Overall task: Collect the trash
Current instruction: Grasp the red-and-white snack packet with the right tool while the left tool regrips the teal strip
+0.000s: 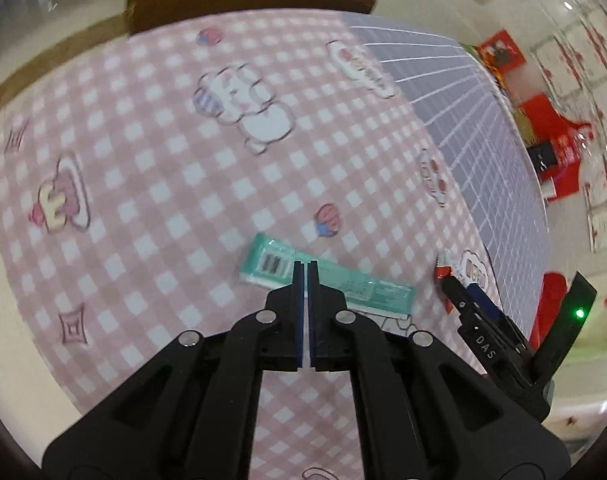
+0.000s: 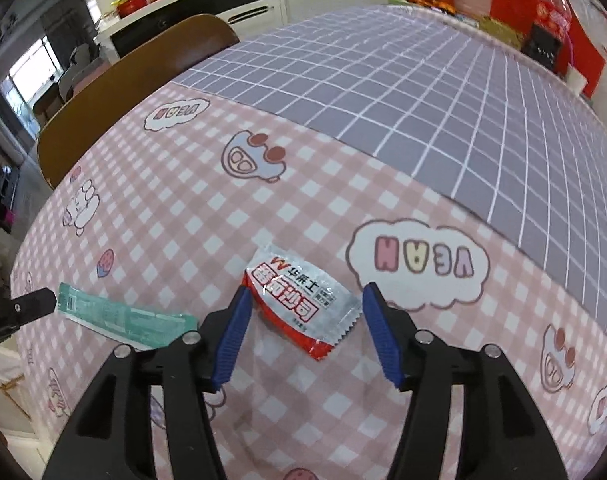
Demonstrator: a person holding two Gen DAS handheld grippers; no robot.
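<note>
Right gripper [image 2: 303, 294] spread wide over a sachet; left gripper [image 1: 306, 266] closed, holding nothing.

Red-and-silver sachet [image 2: 301, 300] lies flat between the right jaws, pads apart from it. Teal wrapper [image 1: 327, 278] lies flat beneath the left tips, stretching toward 4 o'clock on the pink checked tablecloth [image 1: 143, 168].

Long teal wrapper [image 1: 327, 282] flat on cloth; red-silver sachet [image 2: 301, 306] nearby, flat, apparently crinkled.
</note>
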